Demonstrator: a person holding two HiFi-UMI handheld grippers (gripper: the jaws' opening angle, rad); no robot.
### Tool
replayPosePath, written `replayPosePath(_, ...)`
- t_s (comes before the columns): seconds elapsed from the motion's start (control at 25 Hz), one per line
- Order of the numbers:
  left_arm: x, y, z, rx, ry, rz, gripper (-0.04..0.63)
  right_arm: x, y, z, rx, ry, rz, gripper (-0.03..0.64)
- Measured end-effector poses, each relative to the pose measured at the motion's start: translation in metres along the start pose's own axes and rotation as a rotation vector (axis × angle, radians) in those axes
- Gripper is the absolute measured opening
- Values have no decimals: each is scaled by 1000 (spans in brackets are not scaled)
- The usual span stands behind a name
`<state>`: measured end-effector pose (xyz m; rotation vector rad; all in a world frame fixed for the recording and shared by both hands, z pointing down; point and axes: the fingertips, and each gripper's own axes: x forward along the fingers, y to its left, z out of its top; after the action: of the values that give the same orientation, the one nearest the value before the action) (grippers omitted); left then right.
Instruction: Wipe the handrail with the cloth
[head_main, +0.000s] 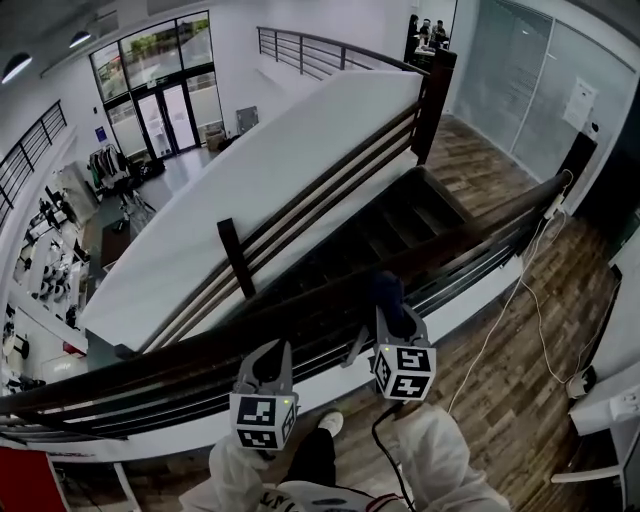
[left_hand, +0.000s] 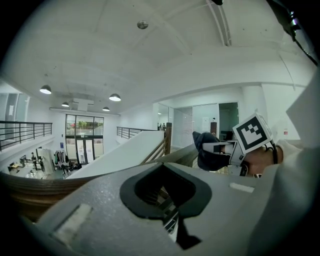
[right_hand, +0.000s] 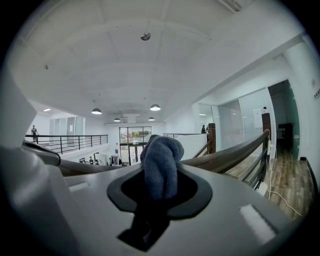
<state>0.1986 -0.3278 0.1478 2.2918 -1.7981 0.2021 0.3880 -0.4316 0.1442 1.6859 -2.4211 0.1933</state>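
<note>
Two grippers show in the head view, the left gripper (head_main: 268, 353) at seven o'clock and the right gripper (head_main: 392, 318) at six o'clock, carrying two marker cubes (head_main: 263, 420). There is one cloth (right_hand: 160, 162), one handrail (head_main: 160, 362) and one white shoe (head_main: 330, 423) at six o'clock. The left gripper view shows four lit ceiling lamps (left_hand: 45, 89) toward nine o'clock.

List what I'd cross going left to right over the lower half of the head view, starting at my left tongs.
In order: left tongs → shoe → right tongs, shut on the cloth → white cable on the floor.
</note>
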Motion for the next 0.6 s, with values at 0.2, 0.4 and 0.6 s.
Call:
replayPosePath(0.2,-32,4,-8,9,13,36,2,-23,29,-7,16,6,49,97)
replayPosePath(0.4,-75,19,-21,34,52,90,2,-42,71,-24,47,29,120,97)
replayPosePath(0.6,-99,36,-27,56,67,153,2,-45,100,-35,87,39,187,97)
